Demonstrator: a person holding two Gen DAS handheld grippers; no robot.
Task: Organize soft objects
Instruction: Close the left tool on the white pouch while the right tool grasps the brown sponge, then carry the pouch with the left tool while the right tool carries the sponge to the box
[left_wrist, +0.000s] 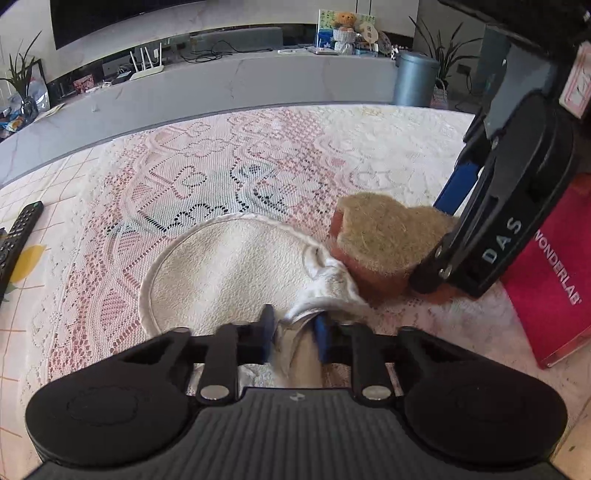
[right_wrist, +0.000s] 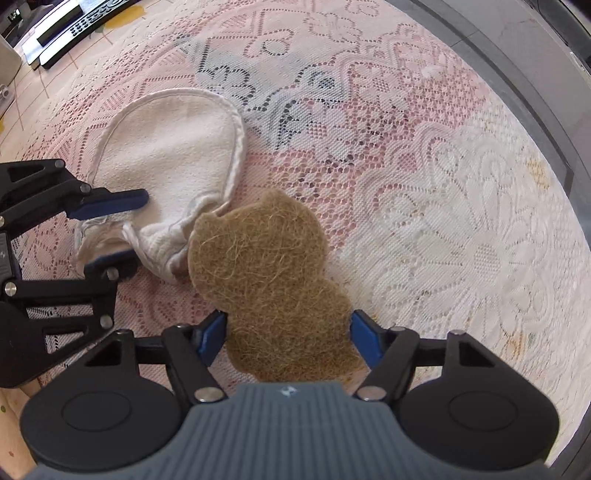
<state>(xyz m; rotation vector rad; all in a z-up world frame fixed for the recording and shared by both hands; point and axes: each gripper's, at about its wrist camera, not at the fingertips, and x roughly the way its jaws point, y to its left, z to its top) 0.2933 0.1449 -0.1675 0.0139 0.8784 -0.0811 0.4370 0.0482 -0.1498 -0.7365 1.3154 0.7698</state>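
beside sponge, left gripper pinches mitt cuff.

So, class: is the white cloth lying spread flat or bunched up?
Partly bunched: the white cloth gathers into folds where the left gripper pinches it.

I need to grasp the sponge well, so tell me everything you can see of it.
The sponge is peanut-shaped, with a tan fibrous scouring top over an orange-red foam body. It lies flat on the lace tablecloth. The right gripper straddles its narrow end from above. The white cloth touches its far end.
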